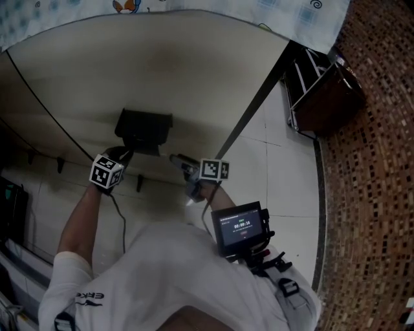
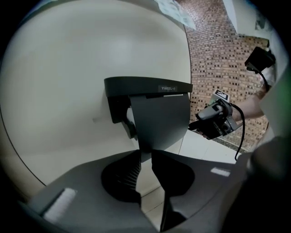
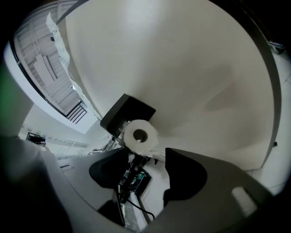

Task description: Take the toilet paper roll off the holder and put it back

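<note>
A black toilet paper holder [image 1: 143,129] hangs on the cream wall. Its cover flap [image 2: 157,118] hangs down in front. The white roll [image 3: 139,135] sits under the cover, its core hole facing my right gripper view. My left gripper [image 2: 145,157] is just below the holder, with a narrow gap between its jaws. The flap's lower edge shows just past the tips and nothing is clamped. My right gripper [image 3: 146,157] is open, short of the roll, with nothing between its jaws. From the head view, the left gripper [image 1: 126,154] and right gripper [image 1: 178,160] flank the holder's underside.
A dark metal rack [image 1: 320,90] stands at the right on brown mosaic tiles [image 1: 375,161]. Small hooks [image 1: 59,165] line the wall left of the holder. A patterned cloth [image 1: 194,6] hangs across the top. A screen device [image 1: 240,227] is at the person's chest.
</note>
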Demonstrator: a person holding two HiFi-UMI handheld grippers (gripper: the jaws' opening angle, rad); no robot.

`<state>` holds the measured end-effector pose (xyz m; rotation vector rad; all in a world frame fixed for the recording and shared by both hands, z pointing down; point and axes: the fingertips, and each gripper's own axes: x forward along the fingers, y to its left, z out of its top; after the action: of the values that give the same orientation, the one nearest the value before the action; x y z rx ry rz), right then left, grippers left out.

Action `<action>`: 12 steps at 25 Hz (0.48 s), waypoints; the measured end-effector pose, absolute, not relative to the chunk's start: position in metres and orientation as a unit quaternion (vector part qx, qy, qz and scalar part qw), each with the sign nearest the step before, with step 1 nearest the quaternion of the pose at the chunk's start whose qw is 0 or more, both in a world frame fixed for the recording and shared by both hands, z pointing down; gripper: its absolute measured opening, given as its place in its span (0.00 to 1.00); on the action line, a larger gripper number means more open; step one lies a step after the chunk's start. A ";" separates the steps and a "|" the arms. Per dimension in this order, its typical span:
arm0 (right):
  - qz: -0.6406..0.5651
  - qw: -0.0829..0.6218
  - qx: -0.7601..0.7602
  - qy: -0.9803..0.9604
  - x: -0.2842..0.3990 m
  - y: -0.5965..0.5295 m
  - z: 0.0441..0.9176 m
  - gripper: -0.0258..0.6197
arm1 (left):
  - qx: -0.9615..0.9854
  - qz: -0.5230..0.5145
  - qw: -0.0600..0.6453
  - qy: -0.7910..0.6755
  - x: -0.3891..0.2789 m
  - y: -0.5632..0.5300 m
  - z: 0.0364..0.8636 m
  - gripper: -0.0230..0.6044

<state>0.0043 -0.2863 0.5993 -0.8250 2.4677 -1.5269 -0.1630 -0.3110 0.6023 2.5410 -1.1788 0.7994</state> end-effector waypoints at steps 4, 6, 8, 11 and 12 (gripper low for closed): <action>-0.499 0.056 -0.271 0.822 0.005 -0.286 0.596 0.45 | 0.862 0.270 0.109 -0.415 -0.164 -0.309 0.602 0.16; -0.490 0.049 -0.272 0.827 0.006 -0.287 0.593 0.44 | 0.857 0.271 0.101 -0.427 -0.165 -0.306 0.603 0.16; -0.473 0.038 -0.276 0.836 0.006 -0.287 0.589 0.43 | 0.850 0.272 0.094 -0.441 -0.167 -0.303 0.605 0.18; -0.436 0.017 -0.294 0.851 0.010 -0.290 0.582 0.38 | 0.838 0.260 0.095 -0.470 -0.171 -0.298 0.605 0.24; -0.420 0.010 -0.304 0.855 0.013 -0.292 0.578 0.35 | 0.833 0.252 0.092 -0.484 -0.173 -0.296 0.603 0.25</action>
<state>0.0130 -0.2916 0.5782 -0.9492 2.6688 -1.3112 -0.1734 -0.2965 0.6031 2.4728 -1.4388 0.7491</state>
